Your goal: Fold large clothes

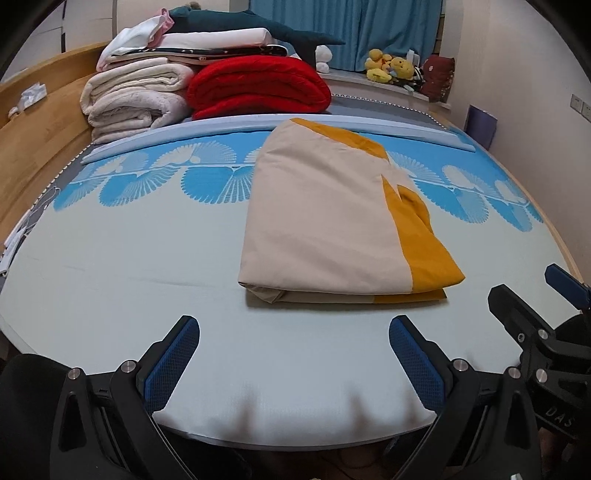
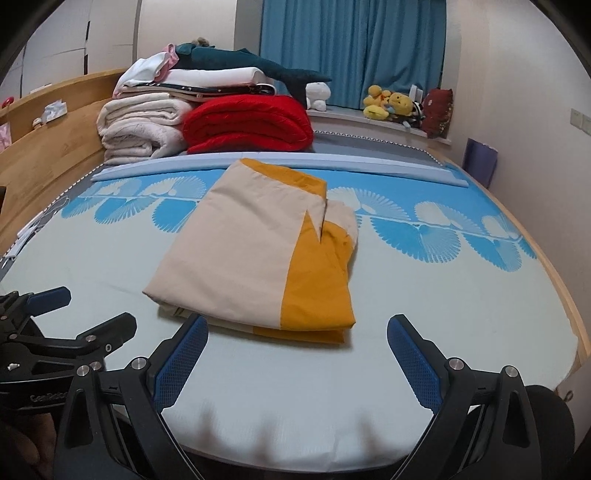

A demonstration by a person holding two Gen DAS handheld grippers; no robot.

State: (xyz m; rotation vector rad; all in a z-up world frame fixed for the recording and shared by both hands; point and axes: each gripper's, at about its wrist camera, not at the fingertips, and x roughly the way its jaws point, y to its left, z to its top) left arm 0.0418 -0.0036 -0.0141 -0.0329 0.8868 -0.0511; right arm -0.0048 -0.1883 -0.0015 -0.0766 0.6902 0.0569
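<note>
A beige and mustard-yellow cloth lies folded into a thick rectangle on the pale blue bed sheet, its folded edge facing me. My left gripper hovers open just in front of that edge, nothing between its blue pads. In the right wrist view the same folded cloth sits ahead, and my right gripper is open with its left finger close to the cloth's near edge. Each gripper shows at the side of the other's view: the right gripper, the left gripper.
At the bed's head a pile of white blankets, a red blanket and a dark teal plush stands against the wooden headboard. Soft toys sit on the window ledge under blue curtains.
</note>
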